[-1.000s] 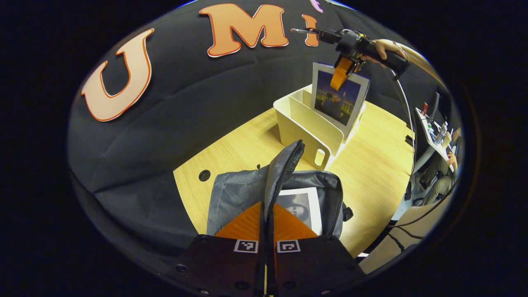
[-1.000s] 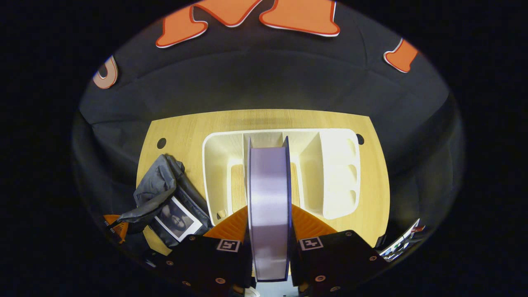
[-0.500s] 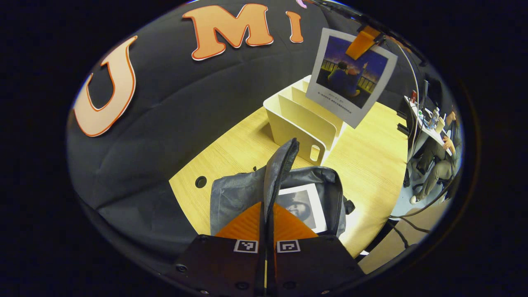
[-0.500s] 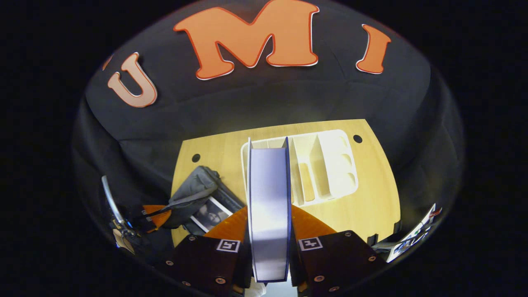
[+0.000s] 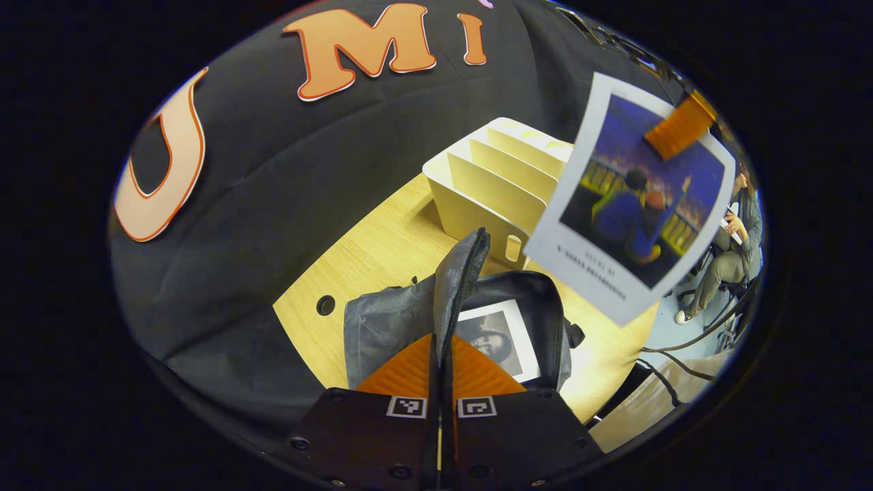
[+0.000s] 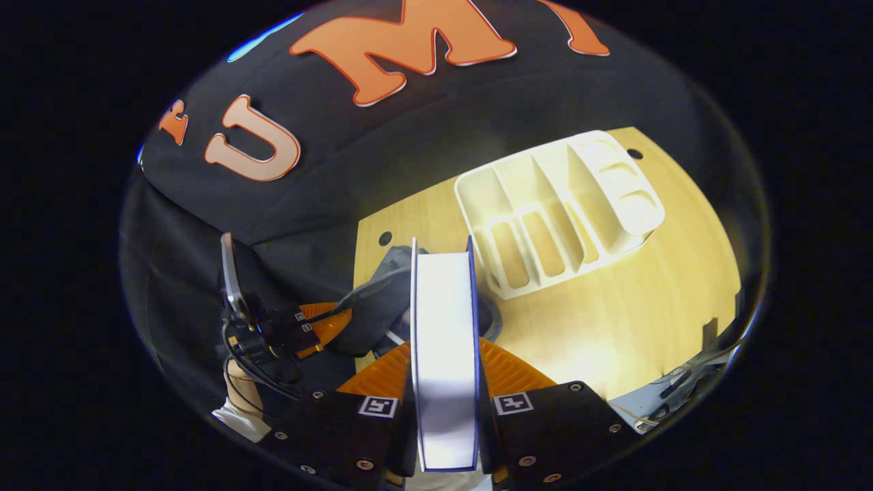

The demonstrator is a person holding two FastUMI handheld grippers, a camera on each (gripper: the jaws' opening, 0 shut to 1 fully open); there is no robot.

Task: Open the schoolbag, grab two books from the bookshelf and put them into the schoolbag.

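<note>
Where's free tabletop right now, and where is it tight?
Bare wood lies on the table beside the bookshelf, out to its near edge. Tight: the schoolbag, its flap pinched by the left claw, with the right claw carrying the second book above its mouth.

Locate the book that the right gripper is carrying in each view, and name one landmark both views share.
Left gripper view: the carried book hangs at right, cover facing the camera, above the open schoolbag.
Right gripper view: the book stands bottom centre, edge-on between the right gripper's fingers.
Shared landmark: white bookshelf.
</note>
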